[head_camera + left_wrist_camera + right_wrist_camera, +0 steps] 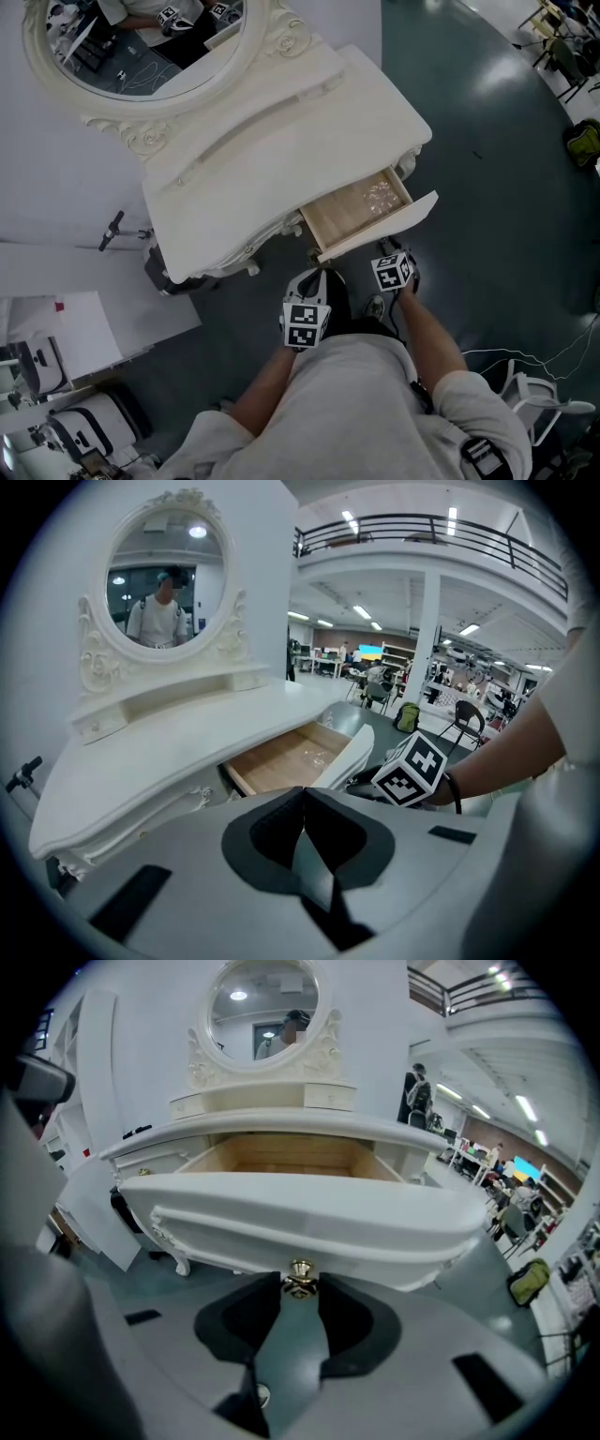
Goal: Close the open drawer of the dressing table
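Observation:
The white dressing table (281, 141) has its right-hand drawer (339, 217) pulled out, showing a pale wood bottom (281, 759). In the right gripper view the curved white drawer front (300, 1213) fills the middle, with a small brass knob (300, 1283) below its centre. My right gripper (300, 1285) is shut on that knob, one pad on each side of it. In the head view the right gripper (388, 253) sits just under the drawer front. My left gripper (302, 791) is shut on nothing and hangs left of the drawer (317, 279), apart from it.
Something clear and crinkled (378, 194) lies inside the drawer. An oval mirror (141, 47) in a carved frame stands at the back of the tabletop. A white panel (75, 328) and grey equipment (84, 422) stand at the left. A white stand (534, 394) with cables lies on the dark floor at the right.

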Demonstrator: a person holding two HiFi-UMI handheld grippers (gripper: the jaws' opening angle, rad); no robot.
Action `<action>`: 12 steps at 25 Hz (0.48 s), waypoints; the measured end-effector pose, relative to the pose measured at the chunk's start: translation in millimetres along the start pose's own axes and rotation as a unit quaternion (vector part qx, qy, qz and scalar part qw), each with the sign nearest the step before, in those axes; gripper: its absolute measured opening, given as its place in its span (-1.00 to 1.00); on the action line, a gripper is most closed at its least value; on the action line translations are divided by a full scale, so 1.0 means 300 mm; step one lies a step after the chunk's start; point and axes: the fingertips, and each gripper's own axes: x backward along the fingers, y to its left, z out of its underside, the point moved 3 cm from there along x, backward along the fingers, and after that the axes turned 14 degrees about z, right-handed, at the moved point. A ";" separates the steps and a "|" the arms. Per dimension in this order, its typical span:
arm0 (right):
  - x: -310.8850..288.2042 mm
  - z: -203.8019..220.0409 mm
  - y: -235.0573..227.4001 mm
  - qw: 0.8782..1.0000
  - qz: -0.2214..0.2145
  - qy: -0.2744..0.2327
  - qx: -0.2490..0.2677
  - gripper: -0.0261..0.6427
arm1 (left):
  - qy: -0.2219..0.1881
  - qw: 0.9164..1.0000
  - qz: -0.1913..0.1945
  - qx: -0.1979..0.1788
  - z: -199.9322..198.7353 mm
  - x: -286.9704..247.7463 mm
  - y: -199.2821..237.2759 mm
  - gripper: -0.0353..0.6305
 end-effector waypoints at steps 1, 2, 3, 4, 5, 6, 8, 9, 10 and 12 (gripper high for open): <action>-0.002 -0.003 0.000 1.000 -0.001 0.000 0.001 -0.51 | 0.000 1.000 -0.001 0.001 -0.003 0.001 0.006 -0.87; -0.004 -0.007 0.000 1.000 -0.001 0.000 0.002 -0.51 | -0.001 1.000 -0.003 0.002 -0.005 0.002 0.012 -0.87; -0.008 -0.011 0.000 1.000 -0.002 0.000 0.002 -0.51 | -0.002 1.000 -0.005 0.002 -0.008 0.001 0.019 -0.87; -0.012 -0.016 0.001 1.000 -0.002 -0.001 0.003 -0.51 | -0.003 1.000 -0.007 0.003 -0.012 0.000 0.026 -0.87; -0.017 -0.021 0.002 1.000 -0.003 -0.001 0.003 -0.51 | -0.004 1.000 -0.008 0.004 -0.015 -0.001 0.034 -0.87; -0.023 -0.026 0.004 1.000 -0.003 0.000 0.004 -0.51 | -0.005 1.000 -0.010 0.005 -0.019 -0.001 0.041 -0.87; -0.032 -0.038 0.006 1.000 -0.003 0.000 0.006 -0.51 | -0.007 1.000 -0.012 0.007 -0.025 -0.002 0.056 -0.87; -0.035 -0.044 0.007 1.000 -0.003 0.000 0.007 -0.51 | -0.007 1.000 -0.013 0.008 -0.026 -0.002 0.061 -0.87; -0.037 -0.050 0.009 1.000 -0.003 0.000 0.008 -0.51 | -0.008 1.000 -0.013 0.010 -0.027 -0.003 0.066 -0.87; -0.041 -0.058 0.010 1.000 -0.003 0.000 0.009 -0.51 | -0.008 1.000 -0.013 0.012 -0.028 -0.004 0.073 -0.87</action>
